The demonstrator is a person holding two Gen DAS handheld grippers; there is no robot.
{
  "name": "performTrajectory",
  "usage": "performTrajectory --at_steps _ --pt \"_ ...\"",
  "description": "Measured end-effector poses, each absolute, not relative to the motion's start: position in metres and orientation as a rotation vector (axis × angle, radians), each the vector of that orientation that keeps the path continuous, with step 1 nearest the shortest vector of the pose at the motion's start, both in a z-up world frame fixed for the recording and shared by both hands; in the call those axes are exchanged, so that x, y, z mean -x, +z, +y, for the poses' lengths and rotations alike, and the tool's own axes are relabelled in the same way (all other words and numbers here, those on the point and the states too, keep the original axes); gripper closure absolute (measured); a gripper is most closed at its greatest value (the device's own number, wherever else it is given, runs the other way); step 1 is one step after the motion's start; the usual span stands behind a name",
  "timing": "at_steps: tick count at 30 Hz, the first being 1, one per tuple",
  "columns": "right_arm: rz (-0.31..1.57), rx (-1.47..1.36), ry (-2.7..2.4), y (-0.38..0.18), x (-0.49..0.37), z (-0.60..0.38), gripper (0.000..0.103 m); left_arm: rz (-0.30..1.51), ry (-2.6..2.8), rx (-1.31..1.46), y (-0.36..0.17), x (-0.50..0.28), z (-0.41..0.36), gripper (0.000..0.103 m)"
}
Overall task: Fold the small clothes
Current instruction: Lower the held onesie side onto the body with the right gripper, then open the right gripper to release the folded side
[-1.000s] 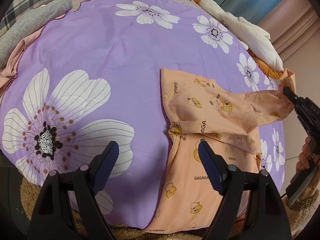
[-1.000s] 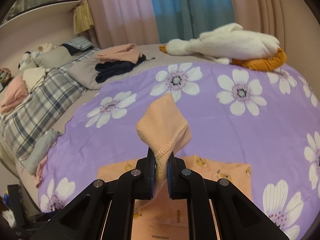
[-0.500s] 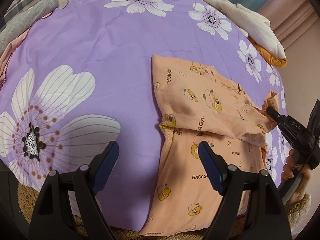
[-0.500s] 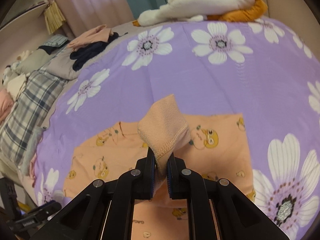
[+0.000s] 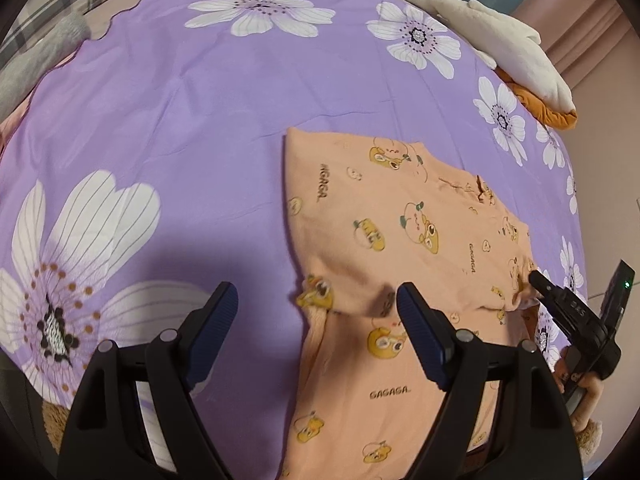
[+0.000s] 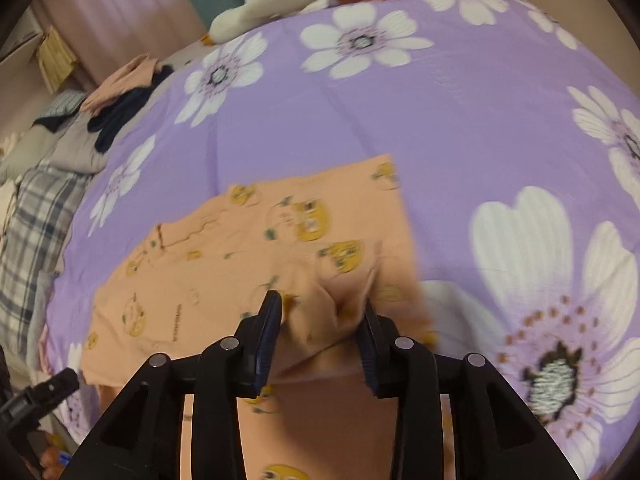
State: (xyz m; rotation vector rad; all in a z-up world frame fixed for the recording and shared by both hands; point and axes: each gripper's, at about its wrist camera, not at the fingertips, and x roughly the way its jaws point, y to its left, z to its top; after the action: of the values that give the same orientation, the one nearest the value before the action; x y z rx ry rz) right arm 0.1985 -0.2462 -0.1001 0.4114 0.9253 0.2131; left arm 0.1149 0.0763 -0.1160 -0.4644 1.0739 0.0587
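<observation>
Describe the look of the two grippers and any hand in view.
Both grippers, left gripper and right gripper, are matte black plastic with silver rivets and ribbed dark-blue pads on the jaws. The right gripper bears pale lettering and a green light. A bare hand grips it.

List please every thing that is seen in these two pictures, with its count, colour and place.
orange garment: one, orange with yellow cartoon prints, partly folded on the bedspread.
bedspread: one, purple with white flowers, covers the bed.
plush goose: one, white and orange, far edge of the bed.
plaid blanket: one, grey and white, beside the bedspread.
clothes pile: several, pink and dark navy, far corner.
curtains: pink and blue, behind the bed.
left tongs: black with blue pads, open, above the garment's edge.
right tongs: black with blue pads, open, cloth between the pads.
</observation>
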Motion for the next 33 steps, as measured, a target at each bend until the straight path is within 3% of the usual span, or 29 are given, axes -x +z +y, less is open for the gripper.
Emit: performTrajectory --at_steps 7,14,16,17,19,20,29,33 --pt "0.910 -0.483 0.199 -0.099 -0.188 -0.278 0.067 1.081 0.039 0.438 -0.117 -0.137 0.067 0.027" --pt "0.927 -0.466 0.251 -0.100 -0.212 -0.268 0.067 1.090 0.030 0.420 -0.123 -0.151 0.064 0.048" --pt "0.931 -0.464 0.265 -0.103 -0.218 -0.260 0.067 1.097 0.035 0.420 -0.128 -0.153 0.065 0.049" --pt "0.927 -0.459 0.267 -0.104 -0.221 -0.256 0.070 1.102 0.039 0.423 -0.131 -0.153 0.064 0.049" --pt "0.933 -0.424 0.263 -0.106 -0.223 -0.249 0.093 1.128 0.038 0.432 -0.140 -0.152 0.064 0.051" --pt "0.937 -0.407 0.248 -0.107 -0.224 -0.246 0.095 1.134 0.040 0.436 -0.143 -0.152 0.065 0.052" --pt "0.762 -0.385 0.221 -0.057 -0.222 -0.260 0.096 1.129 0.039 0.449 -0.143 -0.153 0.066 0.052" --pt "0.787 -0.358 0.185 -0.064 -0.234 -0.258 0.096 1.127 0.045 0.427 -0.144 -0.153 0.063 0.052"
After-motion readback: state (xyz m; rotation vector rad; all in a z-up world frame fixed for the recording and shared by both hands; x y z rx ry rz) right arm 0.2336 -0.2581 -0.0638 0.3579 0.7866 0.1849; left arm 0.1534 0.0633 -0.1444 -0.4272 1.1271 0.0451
